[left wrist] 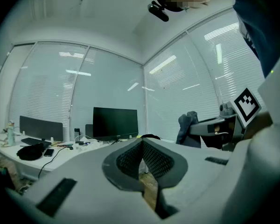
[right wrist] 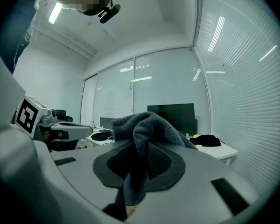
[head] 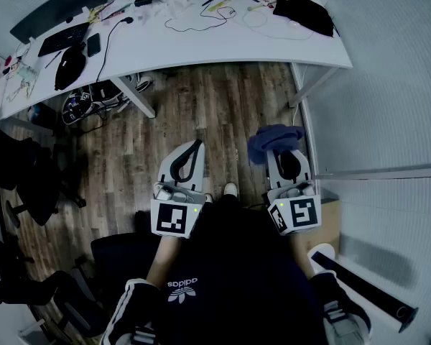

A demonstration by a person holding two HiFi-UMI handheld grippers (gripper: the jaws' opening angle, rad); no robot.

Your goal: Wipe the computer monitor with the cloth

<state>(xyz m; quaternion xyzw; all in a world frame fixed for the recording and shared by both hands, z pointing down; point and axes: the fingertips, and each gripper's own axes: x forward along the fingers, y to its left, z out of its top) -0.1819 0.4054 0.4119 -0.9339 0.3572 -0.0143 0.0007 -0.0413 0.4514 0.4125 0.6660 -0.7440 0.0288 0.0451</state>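
A glass-walled office with a wooden floor [head: 201, 113], and a white tabletop [head: 201, 49] well ahead carrying the dark monitor [left wrist: 115, 122] at its far side. No wiping is done yet. The right gripper [right wrist: 141, 143] has its fingers pinching the blue cloth [right wrist: 147, 122], which is bunched over the tips, above the floor and well apart from the screen. The left gripper [left wrist: 142, 143] has its fingers pressed together on nothing. The approach and the whole wipe are left. The floor ahead is open (a glass partition [head: 388, 121] runs close on the right), but reaching the screen means crossing the tabletop's edge and its cables [head: 194, 24].
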